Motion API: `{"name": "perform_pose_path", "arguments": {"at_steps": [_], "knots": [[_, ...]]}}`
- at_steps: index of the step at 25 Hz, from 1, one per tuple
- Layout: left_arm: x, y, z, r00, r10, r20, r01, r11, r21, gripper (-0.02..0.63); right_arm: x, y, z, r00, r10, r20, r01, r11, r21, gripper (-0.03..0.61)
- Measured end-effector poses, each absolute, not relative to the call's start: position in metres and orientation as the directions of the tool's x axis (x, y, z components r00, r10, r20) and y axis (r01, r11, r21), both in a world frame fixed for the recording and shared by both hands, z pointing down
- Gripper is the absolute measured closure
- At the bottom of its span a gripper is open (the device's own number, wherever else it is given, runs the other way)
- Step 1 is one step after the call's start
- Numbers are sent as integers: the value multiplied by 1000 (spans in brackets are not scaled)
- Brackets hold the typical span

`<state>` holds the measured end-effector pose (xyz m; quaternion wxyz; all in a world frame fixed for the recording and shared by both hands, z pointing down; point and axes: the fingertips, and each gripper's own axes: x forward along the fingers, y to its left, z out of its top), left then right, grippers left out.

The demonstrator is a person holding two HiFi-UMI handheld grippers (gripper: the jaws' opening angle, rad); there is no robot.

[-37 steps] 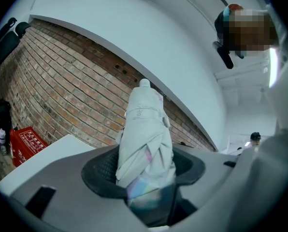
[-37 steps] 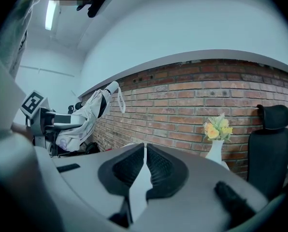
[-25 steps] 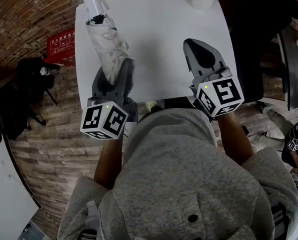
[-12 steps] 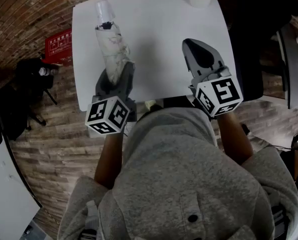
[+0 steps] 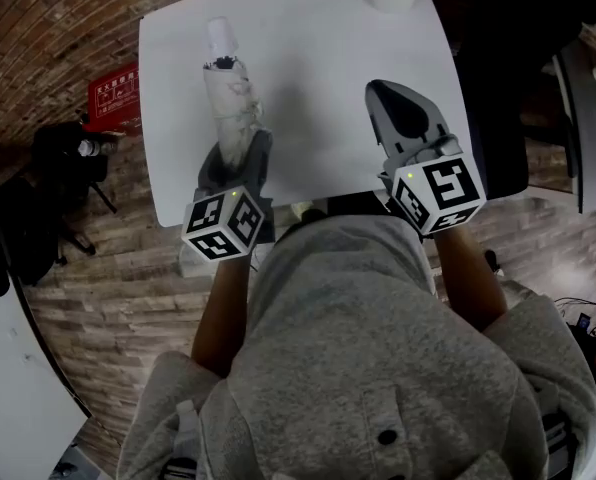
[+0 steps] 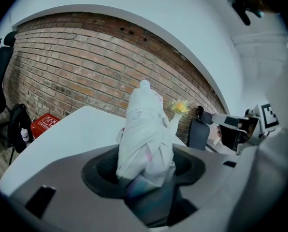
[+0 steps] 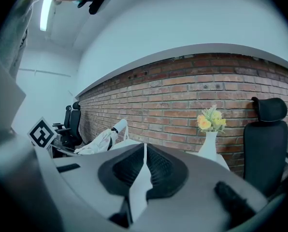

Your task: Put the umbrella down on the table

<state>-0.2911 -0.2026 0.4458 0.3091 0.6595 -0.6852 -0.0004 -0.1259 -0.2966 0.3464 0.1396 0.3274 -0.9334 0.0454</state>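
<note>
Umbrella (image 5: 231, 103): folded, pale crumpled fabric in loose pleats, white cylindrical handle at far end. Positioned over left part of table (image 5: 328, 58), a smooth white rectangular top. Handle end tilted upward; contact with top not clear. Left gripper (image 5: 235, 153): jaws wide, clamped on near end of fabric bundle. Right gripper (image 5: 386, 93): matte grey shell, ribbed black pads pressed together, nothing between them, over table's near right part.
</note>
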Motion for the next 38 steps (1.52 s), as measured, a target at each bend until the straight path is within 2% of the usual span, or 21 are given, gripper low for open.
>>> {"name": "perform_pose_path", "arguments": {"at_steps": [20, 38], "knots": [[-274, -189, 540, 56, -776, 628, -926, 195, 324, 356, -98, -297, 354, -732, -614, 296, -643, 766, 0, 546], [-277, -174, 577, 51, -632, 774, -939, 233, 252, 353, -94, -283, 355, -718, -626, 302, -655, 755, 8, 546]]}}
